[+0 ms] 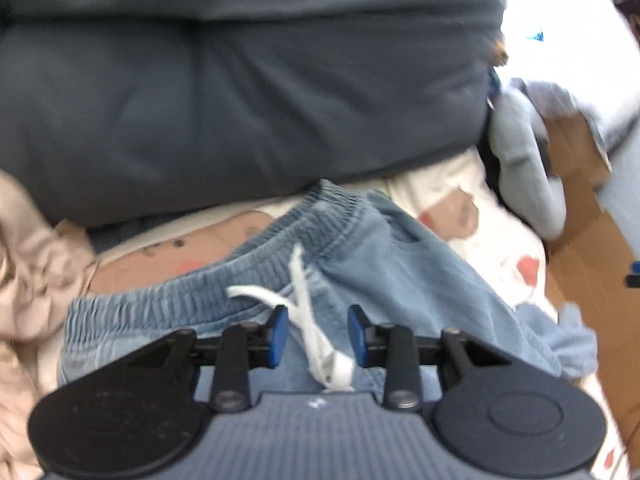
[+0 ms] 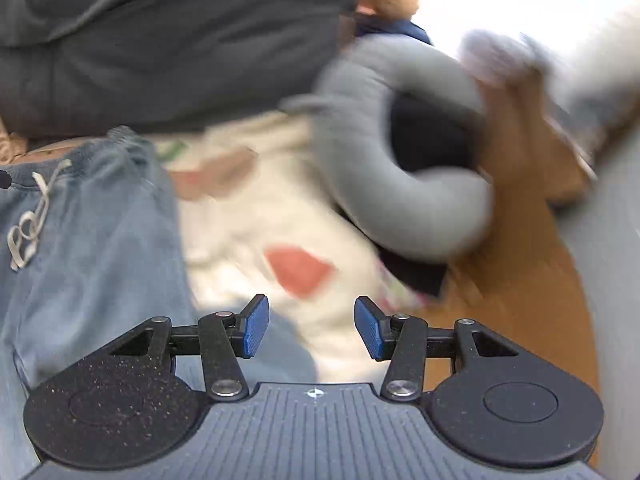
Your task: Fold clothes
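Note:
Light blue shorts with an elastic waistband and a white drawstring lie flat on a white printed sheet. My left gripper hovers over the waistband's middle, open. The drawstring shows in the gap between its blue pads but lies on the cloth below, not pinched. In the right wrist view the shorts and their drawstring fill the left side. My right gripper is open and empty over the sheet, just right of the shorts' edge. This view is motion-blurred.
A big dark grey cushion lies behind the shorts. A beige garment is bunched at the left. A grey neck pillow sits at the right on something dark, by a brown cardboard surface.

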Available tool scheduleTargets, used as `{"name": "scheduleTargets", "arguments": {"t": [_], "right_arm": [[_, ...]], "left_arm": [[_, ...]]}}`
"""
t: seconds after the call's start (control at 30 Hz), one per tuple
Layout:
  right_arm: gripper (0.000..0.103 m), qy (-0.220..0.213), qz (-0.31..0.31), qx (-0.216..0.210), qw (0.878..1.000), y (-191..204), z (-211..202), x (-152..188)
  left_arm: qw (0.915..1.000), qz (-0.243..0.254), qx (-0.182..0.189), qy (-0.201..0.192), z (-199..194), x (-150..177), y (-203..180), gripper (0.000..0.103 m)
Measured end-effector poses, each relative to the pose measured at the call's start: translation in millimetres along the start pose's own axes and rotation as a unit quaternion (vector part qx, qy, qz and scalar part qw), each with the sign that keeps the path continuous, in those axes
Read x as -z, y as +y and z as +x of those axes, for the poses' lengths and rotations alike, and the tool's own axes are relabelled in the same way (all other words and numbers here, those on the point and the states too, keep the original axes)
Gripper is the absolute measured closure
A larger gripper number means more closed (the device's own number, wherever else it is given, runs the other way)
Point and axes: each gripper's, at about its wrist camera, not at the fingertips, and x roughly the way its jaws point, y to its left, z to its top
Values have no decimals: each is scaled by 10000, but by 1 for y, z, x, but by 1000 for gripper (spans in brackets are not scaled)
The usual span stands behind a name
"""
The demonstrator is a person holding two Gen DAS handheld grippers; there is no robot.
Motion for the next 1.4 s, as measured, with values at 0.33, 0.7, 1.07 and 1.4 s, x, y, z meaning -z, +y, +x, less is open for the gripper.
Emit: {"name": "scheduleTargets", "arguments": {"t": [0.33, 0.7, 1.07, 1.4], "right_arm": [[46, -399, 1062, 237, 9933, -66, -56, 134], [43, -1039, 2155, -105, 9709, -87, -64, 259], [43, -1212, 3341, -318, 9342, -80, -49, 325], [43, -828, 3574, -254, 9299, -68, -36, 321]], "left_arm": [[9942, 951, -46, 498, -9, -48, -77, 58], [9804, 1703, 56, 989, -31, -71, -199, 55], [9493, 2770, 567, 1376, -5, -51, -300, 48], [8680, 4396, 1369, 1857, 63, 12, -349, 41]]}}
